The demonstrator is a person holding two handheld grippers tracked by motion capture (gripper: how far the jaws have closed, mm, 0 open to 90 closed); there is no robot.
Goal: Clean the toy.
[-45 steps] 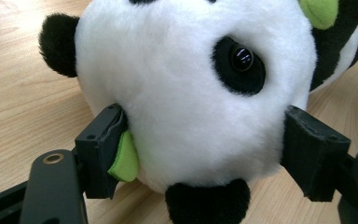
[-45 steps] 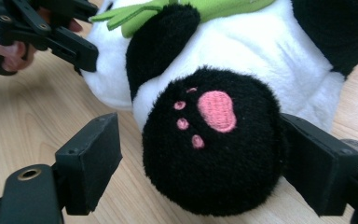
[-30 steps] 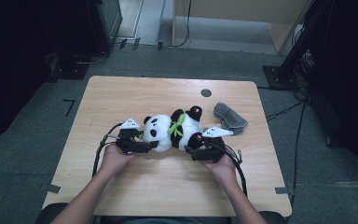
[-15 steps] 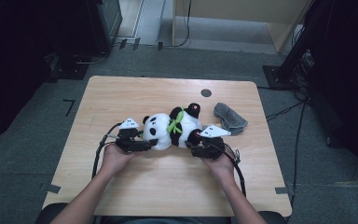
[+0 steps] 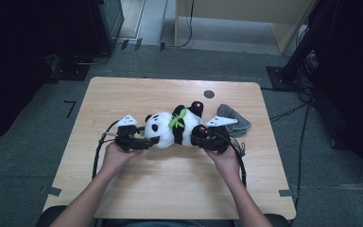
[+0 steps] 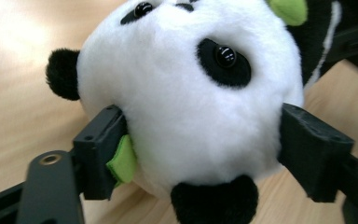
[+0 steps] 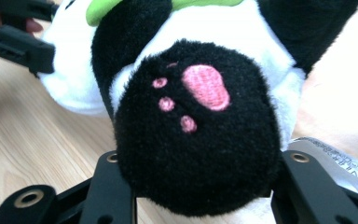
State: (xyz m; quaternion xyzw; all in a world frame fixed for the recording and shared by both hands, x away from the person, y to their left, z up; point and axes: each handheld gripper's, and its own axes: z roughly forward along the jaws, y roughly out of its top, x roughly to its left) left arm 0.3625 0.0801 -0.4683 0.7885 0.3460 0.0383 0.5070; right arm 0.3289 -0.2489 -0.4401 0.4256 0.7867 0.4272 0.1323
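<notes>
A black and white plush panda [image 5: 172, 127] with a green bow lies on its side on the wooden table [image 5: 170, 189]. My left gripper [image 5: 150, 140] is at its head. In the left gripper view the white head [image 6: 186, 93] fills the gap and both jaws press into the fur, though they have just been opening a little. My right gripper [image 5: 198, 137] is at the other end. Its jaws have just been closing and now squeeze a black foot [image 7: 196, 130] with pink paw marks from both sides.
A crumpled grey cloth [image 5: 234, 120] lies just right of the panda, behind my right gripper. A small dark round hole [image 5: 209, 93] sits in the tabletop farther back. A white sewn label [image 7: 335, 156] hangs by the panda's foot.
The right gripper has closed onto the panda's foot and risen slightly. The left hand has stayed at the head.
</notes>
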